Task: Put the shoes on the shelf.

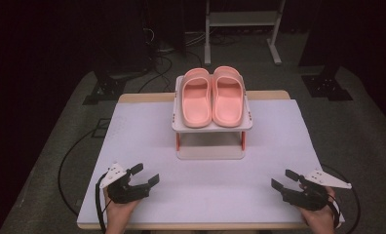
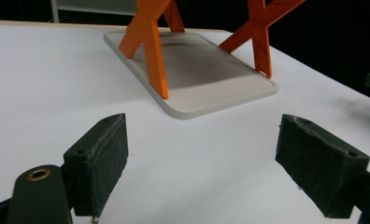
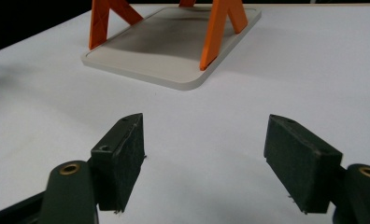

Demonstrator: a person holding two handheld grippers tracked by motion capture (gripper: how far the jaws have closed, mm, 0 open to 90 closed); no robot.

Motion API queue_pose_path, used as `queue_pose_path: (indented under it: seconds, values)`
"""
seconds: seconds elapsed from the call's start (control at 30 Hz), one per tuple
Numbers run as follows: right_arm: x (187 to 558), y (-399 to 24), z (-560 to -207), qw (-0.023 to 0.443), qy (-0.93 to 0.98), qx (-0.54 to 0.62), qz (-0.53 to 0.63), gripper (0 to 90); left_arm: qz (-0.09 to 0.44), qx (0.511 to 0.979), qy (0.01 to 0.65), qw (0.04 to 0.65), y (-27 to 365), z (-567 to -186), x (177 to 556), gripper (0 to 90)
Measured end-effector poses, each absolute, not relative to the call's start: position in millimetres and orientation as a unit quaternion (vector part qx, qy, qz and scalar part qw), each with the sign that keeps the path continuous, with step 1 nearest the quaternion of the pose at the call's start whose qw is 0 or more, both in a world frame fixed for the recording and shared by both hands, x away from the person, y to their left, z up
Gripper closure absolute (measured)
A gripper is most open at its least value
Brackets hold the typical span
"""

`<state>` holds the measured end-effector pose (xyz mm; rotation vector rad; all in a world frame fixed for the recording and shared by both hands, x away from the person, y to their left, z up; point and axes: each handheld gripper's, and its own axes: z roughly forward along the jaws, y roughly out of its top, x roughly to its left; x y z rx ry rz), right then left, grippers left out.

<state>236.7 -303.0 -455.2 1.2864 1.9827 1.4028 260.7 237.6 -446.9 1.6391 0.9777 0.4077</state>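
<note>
Nothing is gripped yet; this looks like the start, before any reach. The left tool (image 1: 143, 174) and right tool (image 1: 284, 178) rest on the tabletop (image 1: 142, 126) near its front edge, well short of the rack (image 1: 212, 126), jaws wide apart and empty. Two pink slippers (image 1: 212, 96) lie side by side on the rack's upper shelf. Next, one tool must probably travel forward to a slipper.
</note>
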Motion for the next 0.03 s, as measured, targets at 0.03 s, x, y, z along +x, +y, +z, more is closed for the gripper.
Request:
queue_pose_path:
  seconds: [0.03]
  values:
    - [237.3,-305.6,-456.4,0.191,0.703,0.462,0.506,28.4,0.171,0.692,0.419,0.562,239.6,-448.2,260.4,16.9]
